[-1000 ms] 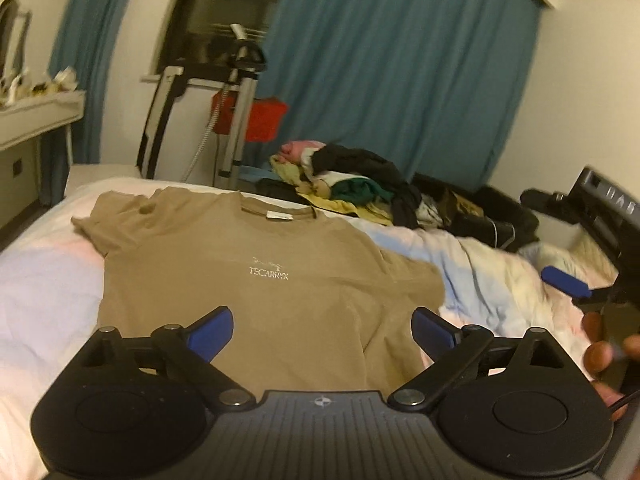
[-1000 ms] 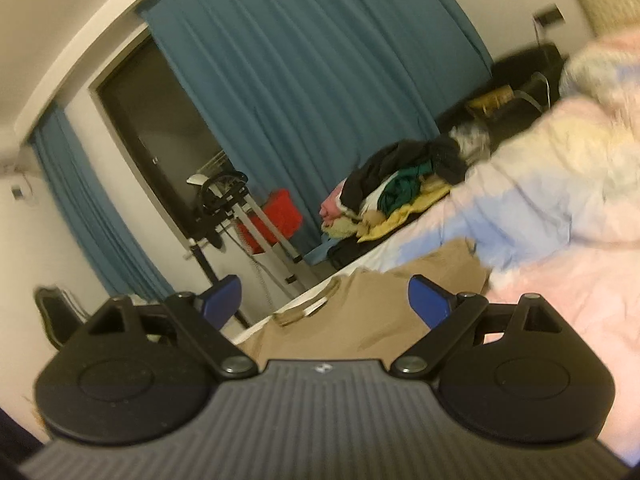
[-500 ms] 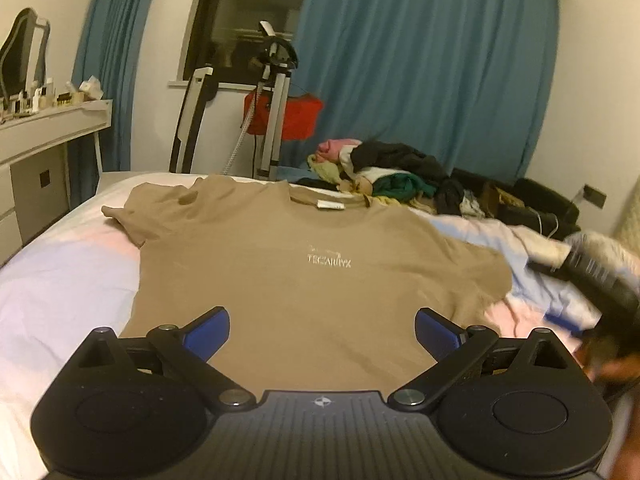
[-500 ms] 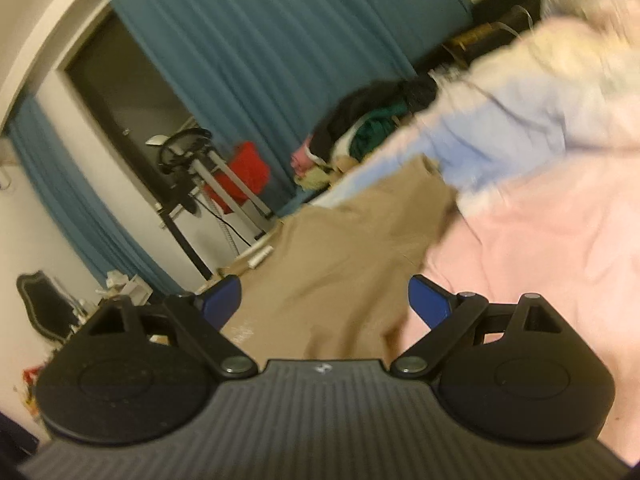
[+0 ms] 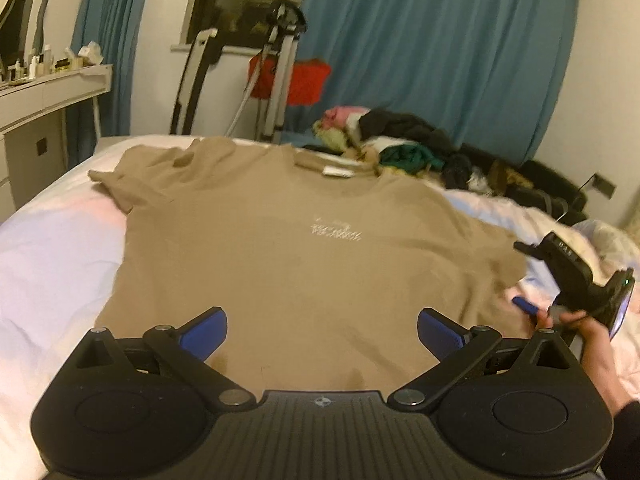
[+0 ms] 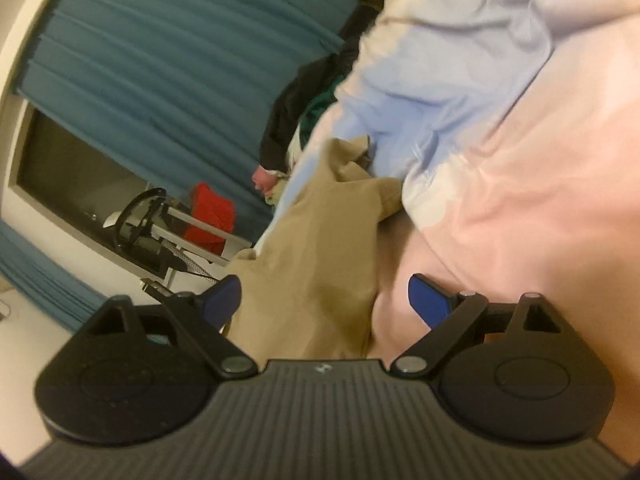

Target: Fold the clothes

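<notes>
A big bed point(image 5: 48, 248) fills the room, with a soft, puffy cover in pale pink, white and light blue. One tan T-shirt point(image 5: 288, 248) lies flat on it, front side up. The cloth looks smooth and thin, with small white letters on the chest and a white tag at the neck. One sleeve is crumpled at the far left. The other sleeve lies bunched against the blue part of the cover.

Behind the bed hang blue curtains point(image 5: 432, 60) with long soft folds. One messy pile of clothes point(image 5: 400, 144) sits at the far side of the bed, black, green, pink and yellow.

There are two grippers, each black and hard with two blue fingertips. The left gripper point(image 5: 322, 330) has its jaws wide apart with nothing held. The bottom hem of the shirt lies just in front of them and between them.

The right gripper point(image 6: 325, 300) is tipped on its side. Its jaws are wide apart too and pinch nothing. The side edge of the shirt runs up between them, closer to the left finger. A hand point(image 5: 588, 340) holds this gripper just beside the shirt.
</notes>
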`<state>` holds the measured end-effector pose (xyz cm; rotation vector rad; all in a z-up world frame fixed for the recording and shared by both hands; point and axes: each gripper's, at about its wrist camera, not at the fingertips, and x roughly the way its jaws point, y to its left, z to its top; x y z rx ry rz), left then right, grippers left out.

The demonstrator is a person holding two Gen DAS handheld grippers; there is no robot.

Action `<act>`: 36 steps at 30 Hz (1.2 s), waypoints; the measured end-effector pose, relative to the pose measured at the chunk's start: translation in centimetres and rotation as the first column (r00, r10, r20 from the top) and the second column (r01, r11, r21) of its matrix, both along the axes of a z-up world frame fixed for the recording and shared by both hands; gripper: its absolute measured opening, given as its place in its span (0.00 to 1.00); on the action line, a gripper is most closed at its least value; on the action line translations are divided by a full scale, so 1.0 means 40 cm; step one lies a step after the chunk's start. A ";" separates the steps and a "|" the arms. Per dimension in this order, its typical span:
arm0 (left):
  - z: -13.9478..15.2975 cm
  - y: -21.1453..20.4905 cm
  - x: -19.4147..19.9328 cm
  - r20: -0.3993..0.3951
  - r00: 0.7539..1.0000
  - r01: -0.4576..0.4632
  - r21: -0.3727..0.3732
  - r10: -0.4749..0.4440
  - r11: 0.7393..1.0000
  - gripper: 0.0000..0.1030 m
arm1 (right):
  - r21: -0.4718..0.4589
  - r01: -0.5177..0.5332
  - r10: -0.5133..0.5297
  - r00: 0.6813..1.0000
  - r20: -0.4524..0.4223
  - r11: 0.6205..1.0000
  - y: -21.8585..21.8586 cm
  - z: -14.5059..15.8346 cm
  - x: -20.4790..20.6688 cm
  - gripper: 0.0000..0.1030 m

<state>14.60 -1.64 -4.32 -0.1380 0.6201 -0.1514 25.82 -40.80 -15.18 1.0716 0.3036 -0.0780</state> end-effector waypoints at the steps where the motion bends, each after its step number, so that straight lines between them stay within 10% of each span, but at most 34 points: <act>1: 0.002 -0.002 0.007 -0.012 1.000 -0.008 0.015 0.008 1.000 0.99 | 0.008 -0.005 0.005 1.000 0.000 1.000 -0.009 -0.011 0.023 0.91; 12: 0.150 -0.088 0.031 -0.186 0.980 -0.047 0.131 0.071 0.990 1.00 | -0.289 0.019 -0.016 1.000 0.013 0.957 0.004 0.013 0.226 0.78; 18: 0.162 -0.164 0.060 -0.362 0.930 -0.001 0.182 0.068 0.983 1.00 | -0.276 0.037 -0.024 0.998 0.050 0.961 -0.004 -0.004 0.234 0.77; 36: 0.139 -0.222 0.017 -0.230 0.962 -0.090 0.230 0.144 0.969 1.00 | -0.239 0.003 0.015 0.997 0.075 0.971 -0.034 0.007 0.257 0.78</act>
